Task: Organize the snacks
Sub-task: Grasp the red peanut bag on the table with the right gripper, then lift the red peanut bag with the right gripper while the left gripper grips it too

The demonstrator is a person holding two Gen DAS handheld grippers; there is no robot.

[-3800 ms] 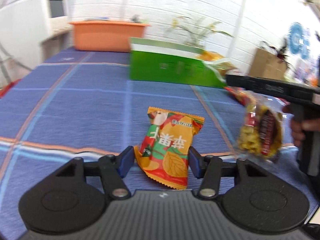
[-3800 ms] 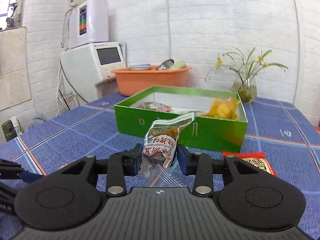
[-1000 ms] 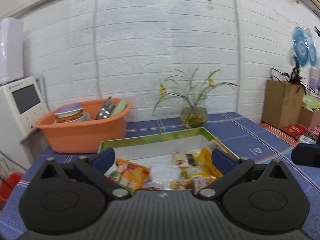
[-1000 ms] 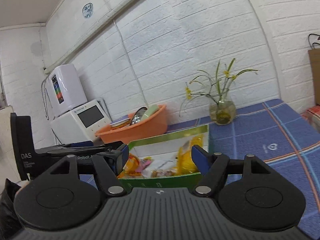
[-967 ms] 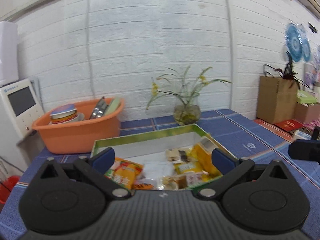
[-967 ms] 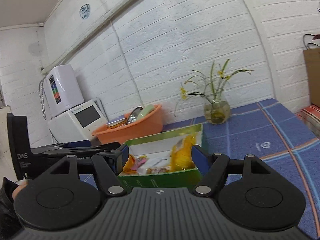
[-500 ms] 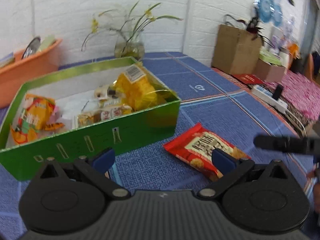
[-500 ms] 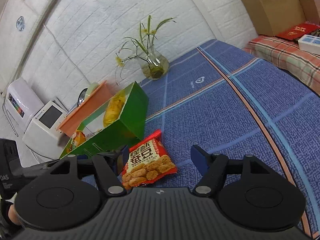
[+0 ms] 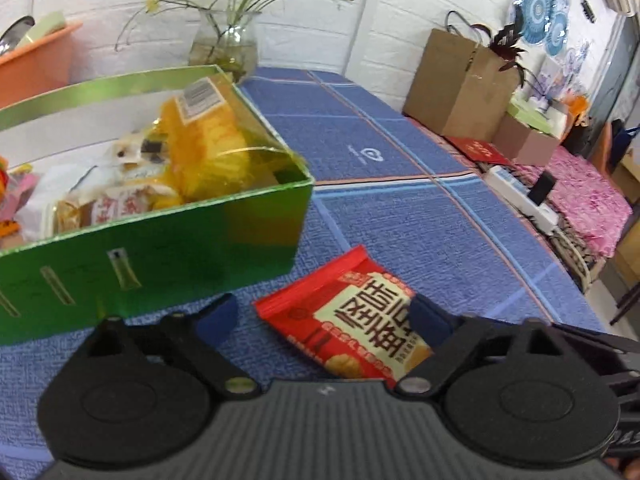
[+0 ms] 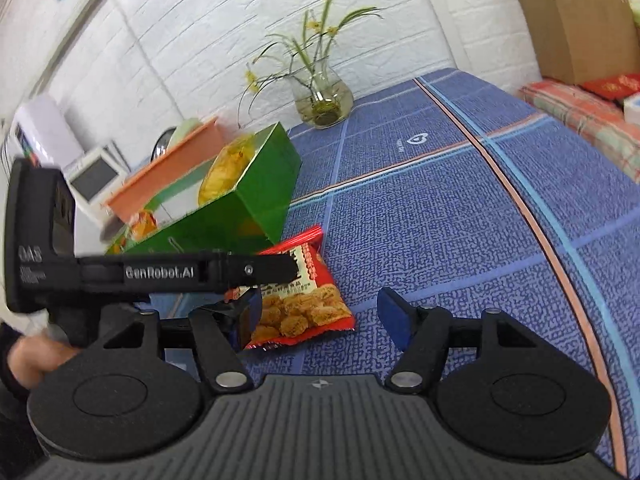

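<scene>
Both tools dropped from over the box a sec ago & now point down at the red packet – last snack I can see loose on the surface, just beside the green box.

Left tool straddles the packet, jaws closing, right pad at its edge, left pad not touching yet.

Right tool is empty, jaws wide but closing, beside the packet – backup, I reckon.

Packet's flat, glossy crinkly foil w/ sealed ends; cloth is woven, grippy. Box is shiny card, already full of wrapped snacks.
</scene>
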